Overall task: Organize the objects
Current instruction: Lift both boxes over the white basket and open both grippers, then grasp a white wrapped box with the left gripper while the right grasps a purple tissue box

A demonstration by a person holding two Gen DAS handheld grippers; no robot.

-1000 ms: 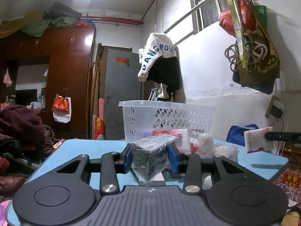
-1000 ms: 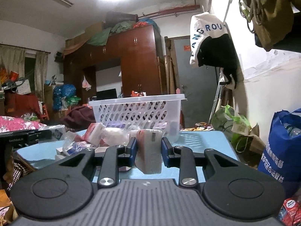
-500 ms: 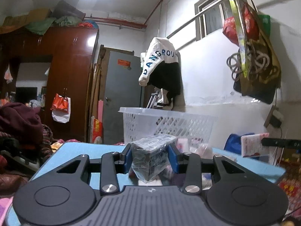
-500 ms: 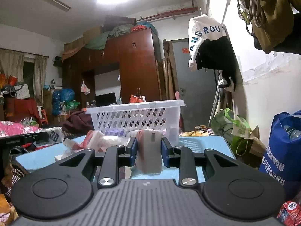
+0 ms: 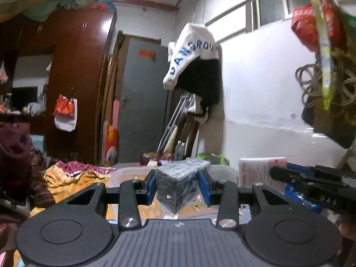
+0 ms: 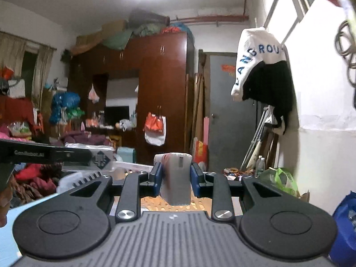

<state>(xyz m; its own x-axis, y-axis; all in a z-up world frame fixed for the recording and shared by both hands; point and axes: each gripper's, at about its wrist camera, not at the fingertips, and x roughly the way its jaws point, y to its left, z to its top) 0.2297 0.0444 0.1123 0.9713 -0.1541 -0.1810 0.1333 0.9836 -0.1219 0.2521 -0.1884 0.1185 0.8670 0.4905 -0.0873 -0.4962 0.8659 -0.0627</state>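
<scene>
1. Clamping a dark, plastic-wrapped rectangular packet [image 5: 178, 189] between its blue pads, the left gripper [image 5: 179, 188] holds it in the air, above the white plastic basket [image 5: 124, 175].
2. The right gripper [image 6: 175, 181] is clenched on a pale, grey-white soft packet [image 6: 176, 178], which stands upright between its blue pads.
3. This packet also hangs over the perforated orange-lit floor of the basket [image 6: 133, 166], not touching it.
4. In the left wrist view, the right gripper [image 5: 278, 175] comes in from the right side with its packet [image 5: 255, 173], just beside the left one.
5. In the right wrist view, the left gripper [image 6: 89, 156] shows at the left edge with its packet [image 6: 101, 158].
6. A white jacket with blue letters [image 5: 193, 55] hangs on the wall behind; a dark red wooden wardrobe [image 6: 155, 77] stands further back.
</scene>
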